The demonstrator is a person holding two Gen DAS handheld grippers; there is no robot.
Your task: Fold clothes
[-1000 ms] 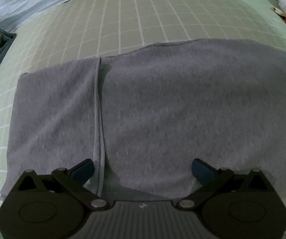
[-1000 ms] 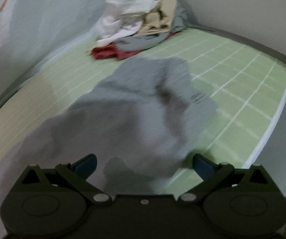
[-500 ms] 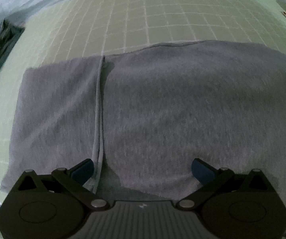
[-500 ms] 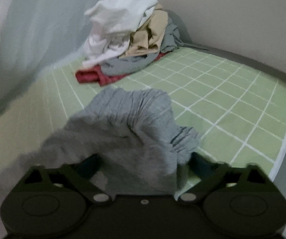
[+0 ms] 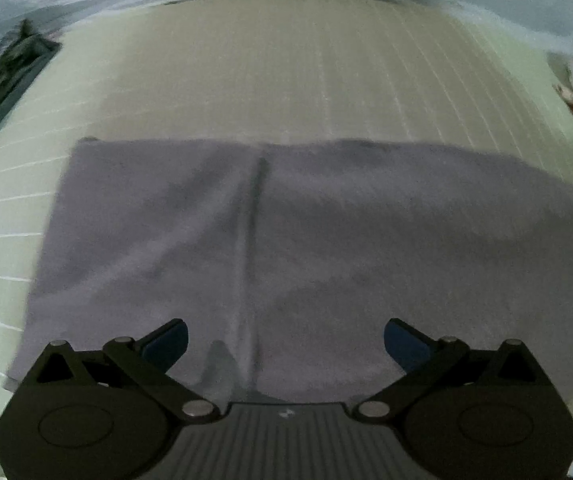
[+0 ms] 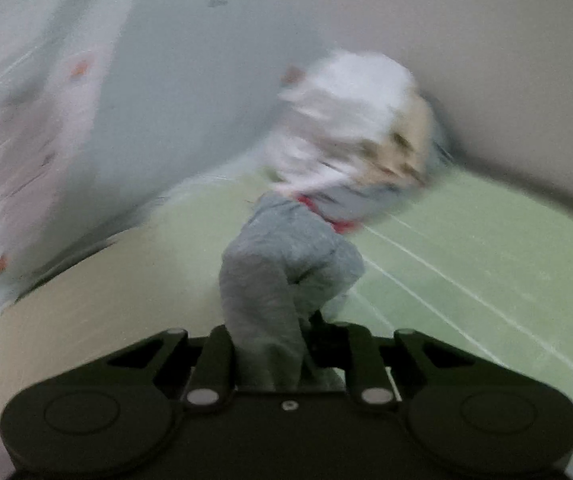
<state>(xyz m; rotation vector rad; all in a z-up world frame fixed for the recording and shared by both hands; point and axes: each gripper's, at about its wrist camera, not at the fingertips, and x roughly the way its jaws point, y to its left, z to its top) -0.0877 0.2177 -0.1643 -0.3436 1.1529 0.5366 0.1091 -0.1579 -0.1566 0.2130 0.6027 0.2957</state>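
The left wrist view looks forward and down from close above the near edge of the flat grey knitted garment, over the pale green gridded mat towards the far wall. The right wrist view sits low, facing along the same mat towards a heaped pile of white, beige and red clothes in a corner. Both share the mat and, probably, the grey garment, though blur makes that uncertain.

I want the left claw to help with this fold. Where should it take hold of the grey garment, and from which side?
Probably the near hem of the grey garment, beside the vertical fold line. The cloth lies flat on the green mat, and only that edge, just ahead of the open left claw, offers something to pinch. Come in low from the near side.
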